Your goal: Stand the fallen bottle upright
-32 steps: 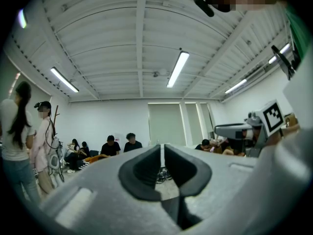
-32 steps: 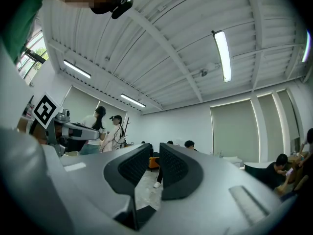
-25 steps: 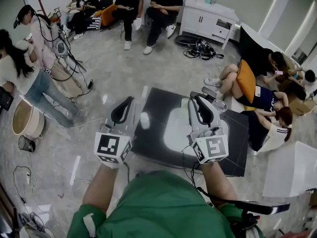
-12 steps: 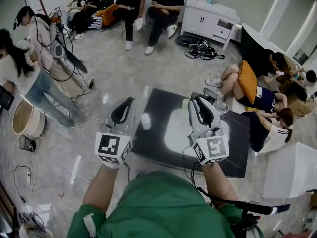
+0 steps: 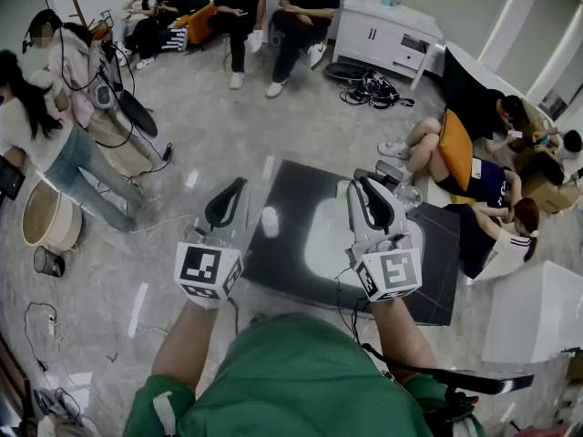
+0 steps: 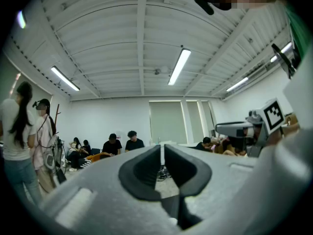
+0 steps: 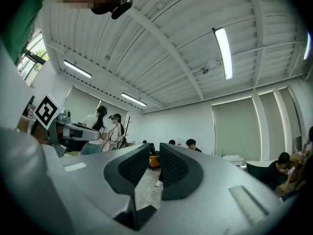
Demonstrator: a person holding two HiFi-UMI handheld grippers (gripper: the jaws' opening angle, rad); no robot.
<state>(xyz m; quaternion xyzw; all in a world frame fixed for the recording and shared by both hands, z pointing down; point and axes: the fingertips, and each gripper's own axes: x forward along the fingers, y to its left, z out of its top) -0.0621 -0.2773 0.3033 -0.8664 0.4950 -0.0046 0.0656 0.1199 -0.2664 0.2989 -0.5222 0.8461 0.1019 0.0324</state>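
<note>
A low dark table (image 5: 291, 189) stands in front of me, with a bright glare across its middle. A small white object (image 5: 270, 222) sits on it between the grippers; I cannot tell what it is. A clear bottle-like thing (image 5: 405, 192) shows at the table's far right, partly hidden by the right gripper. My left gripper (image 5: 239, 183) hovers over the table's left edge with its jaws closed and empty (image 6: 162, 148). My right gripper (image 5: 358, 182) hovers over the right half, jaws drawn to a thin slit with nothing between them (image 7: 154, 148). Both point level, out across the room.
People sit on chairs at the back and on the floor to the right of the table. Two people stand at the left near a round basket (image 5: 50, 217). A white cabinet (image 5: 387, 35) and a pile of cables (image 5: 373, 89) are beyond the table. A white box (image 5: 537, 312) is at the right.
Both grippers stay where they were. Only the people standing at the left have shifted a little.
</note>
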